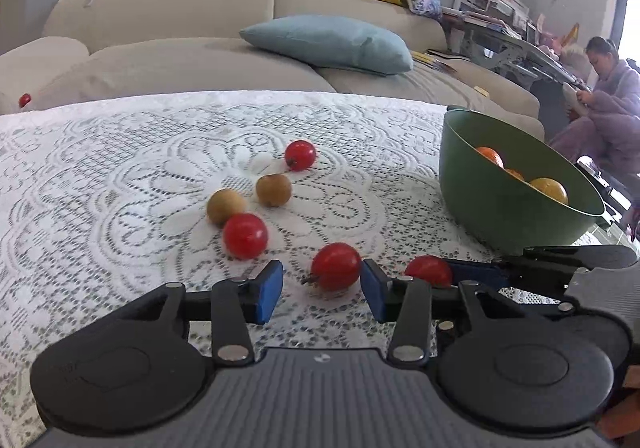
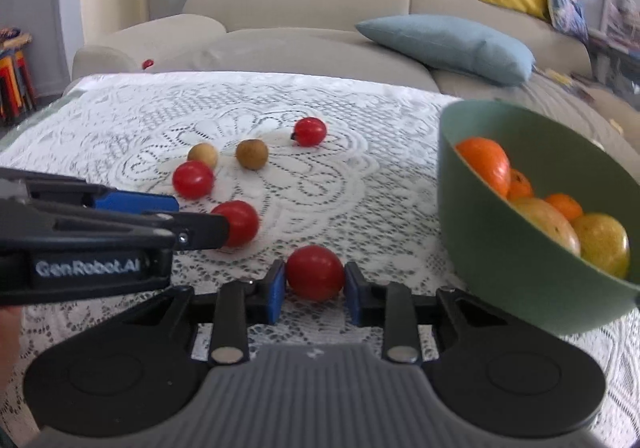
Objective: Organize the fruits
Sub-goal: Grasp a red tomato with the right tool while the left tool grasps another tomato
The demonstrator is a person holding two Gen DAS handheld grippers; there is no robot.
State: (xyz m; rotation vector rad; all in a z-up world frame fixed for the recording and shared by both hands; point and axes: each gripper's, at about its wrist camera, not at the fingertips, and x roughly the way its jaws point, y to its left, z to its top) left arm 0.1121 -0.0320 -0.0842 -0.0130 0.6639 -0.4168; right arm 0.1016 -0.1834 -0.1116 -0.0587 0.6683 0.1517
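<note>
Sofa [image 1: 168, 8]: beige, soft, sitting beyond the far table edge, carrying a pale blue cushion [image 1: 328, 42].

Lace tablecloth [image 1: 100, 176]: white, openwork floral pattern, covering the table; I am seeing plenty of bare cloth on the left side for moving.

Green bowl [image 2: 500, 260]: smooth, round, matte, standing at the right table edge, holding orange and yellow fruit.

Right gripper [image 2: 314, 290]: I am clamping its blue pads on both sides of a glossy red tomato [image 2: 315, 272] lying on the cloth just left of the bowl; jaws nearly together.

Left gripper [image 1: 322, 288]: I am holding it partly open around a second red tomato [image 1: 335, 266]. The right pad looks to be touching the fruit; the left pad [image 1: 269, 290] is standing clear, so no grip.

Loose fruit, centre of cloth: two more red tomatoes, one near [image 1: 245, 235], one far [image 1: 300, 154], and two round tan fruits [image 1: 273, 190] with dull skin, lying between them, close together.

One small red fruit [image 1: 25, 100] is lying past the cloth's far left edge.
</note>
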